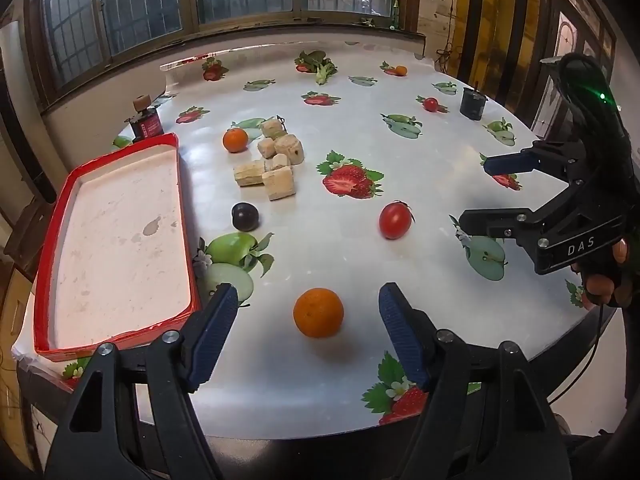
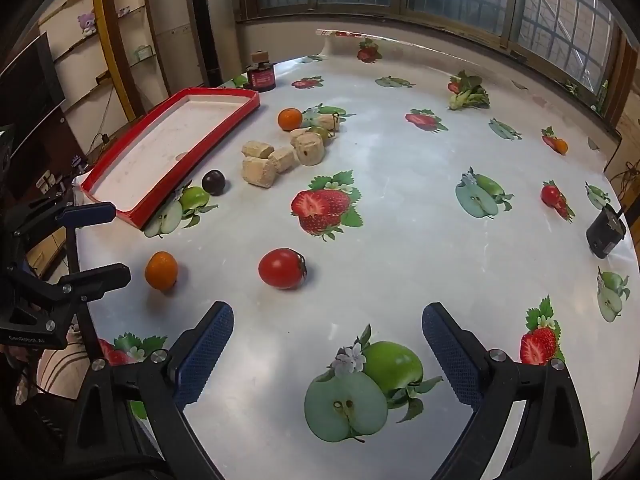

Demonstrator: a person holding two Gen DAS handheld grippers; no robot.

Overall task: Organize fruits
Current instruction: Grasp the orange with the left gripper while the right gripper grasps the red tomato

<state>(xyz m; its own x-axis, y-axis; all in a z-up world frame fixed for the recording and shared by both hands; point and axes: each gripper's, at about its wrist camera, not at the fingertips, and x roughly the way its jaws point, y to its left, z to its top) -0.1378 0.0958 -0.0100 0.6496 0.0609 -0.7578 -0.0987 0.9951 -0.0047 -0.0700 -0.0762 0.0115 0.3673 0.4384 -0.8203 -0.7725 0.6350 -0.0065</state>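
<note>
While both hover above the table, the left tool gapes wide around nothing, an orange between its fingers; the right tool spreads empty too.

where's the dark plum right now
The dark plum sits on the table beside the red tray's long edge, between the pile of beige chunks and a printed green apple.
</note>
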